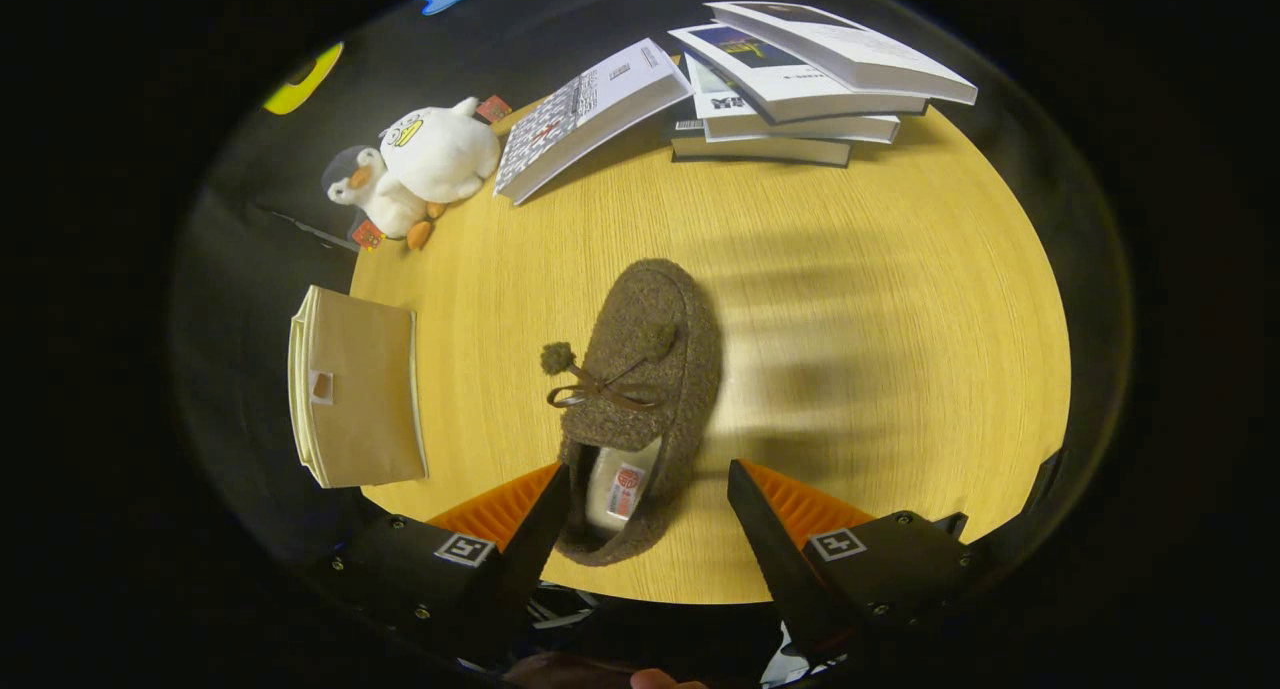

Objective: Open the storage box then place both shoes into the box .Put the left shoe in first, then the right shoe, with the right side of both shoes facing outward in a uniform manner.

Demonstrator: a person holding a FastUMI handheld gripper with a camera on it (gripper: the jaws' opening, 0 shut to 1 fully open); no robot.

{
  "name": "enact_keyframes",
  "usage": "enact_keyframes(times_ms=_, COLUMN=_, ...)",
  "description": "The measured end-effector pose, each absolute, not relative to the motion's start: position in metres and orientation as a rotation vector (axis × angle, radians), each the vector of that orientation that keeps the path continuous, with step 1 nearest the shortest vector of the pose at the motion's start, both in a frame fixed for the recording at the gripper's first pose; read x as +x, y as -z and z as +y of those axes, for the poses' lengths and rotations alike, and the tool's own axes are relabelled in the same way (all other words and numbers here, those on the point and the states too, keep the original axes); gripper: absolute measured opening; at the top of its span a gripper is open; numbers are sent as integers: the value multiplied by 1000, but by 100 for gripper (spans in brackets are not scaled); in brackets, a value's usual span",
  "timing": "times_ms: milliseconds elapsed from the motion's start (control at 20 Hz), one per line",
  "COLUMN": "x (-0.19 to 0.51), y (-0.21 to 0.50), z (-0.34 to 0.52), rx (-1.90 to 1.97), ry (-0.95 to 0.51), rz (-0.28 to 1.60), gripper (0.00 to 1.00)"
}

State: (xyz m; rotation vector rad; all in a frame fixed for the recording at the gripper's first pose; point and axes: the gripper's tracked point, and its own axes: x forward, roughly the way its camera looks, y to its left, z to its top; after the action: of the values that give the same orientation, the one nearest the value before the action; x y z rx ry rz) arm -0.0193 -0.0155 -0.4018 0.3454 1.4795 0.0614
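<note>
A brown woolly slipper-style shoe [640,389] with a bow and pompoms lies on the round wooden table [900,369], toe pointing away from me. Its heel end and opening sit between my two fingers. My gripper [648,489] is open; the left finger [540,509] is touching or nearly touching the shoe's heel side, while the right finger [760,509] stands apart from it. A tan storage box [355,399] sits at the table's left edge, to the left of the shoe; it looks closed.
Beyond the shoe at the table's far side lies a stack of books [800,79], with another book [590,114] leaning on it. Two white plush penguins [420,164] lie at the far left. Bare tabletop stretches right of the shoe.
</note>
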Motion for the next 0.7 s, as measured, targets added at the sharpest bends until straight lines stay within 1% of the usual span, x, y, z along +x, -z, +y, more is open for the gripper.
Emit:
enact_keyframes(times_ms=150, x=-24, y=422, z=-22, rx=320, ry=-35, rz=1510, gripper=99)
enact_keyframes(times_ms=300, x=-14, y=439, z=-28, rx=313, ry=-3, rz=1516, gripper=98)
enact_keyframes(times_ms=350, x=-13, y=442, z=-23, rx=344, ry=-18, rz=1524, gripper=98)
enact_keyframes(times_ms=400, x=-11, y=444, z=-17, rx=370, ry=-24, rz=1528, gripper=87)
enact_keyframes(times_ms=450, x=-10, y=448, z=-14, rx=370, ry=-29, rz=1537, gripper=80)
enact_keyframes(times_ms=550, x=-13, y=457, z=-17, rx=307, ry=-19, rz=1548, gripper=58)
enact_keyframes(times_ms=600, x=-15, y=457, z=-19, rx=283, ry=-9, rz=1545, gripper=36)
enact_keyframes(times_ms=650, x=-14, y=457, z=-20, rx=278, ry=-2, rz=1531, gripper=26)
enact_keyframes(times_ms=700, x=-15, y=457, z=-20, rx=272, ry=-19, rz=1528, gripper=14)
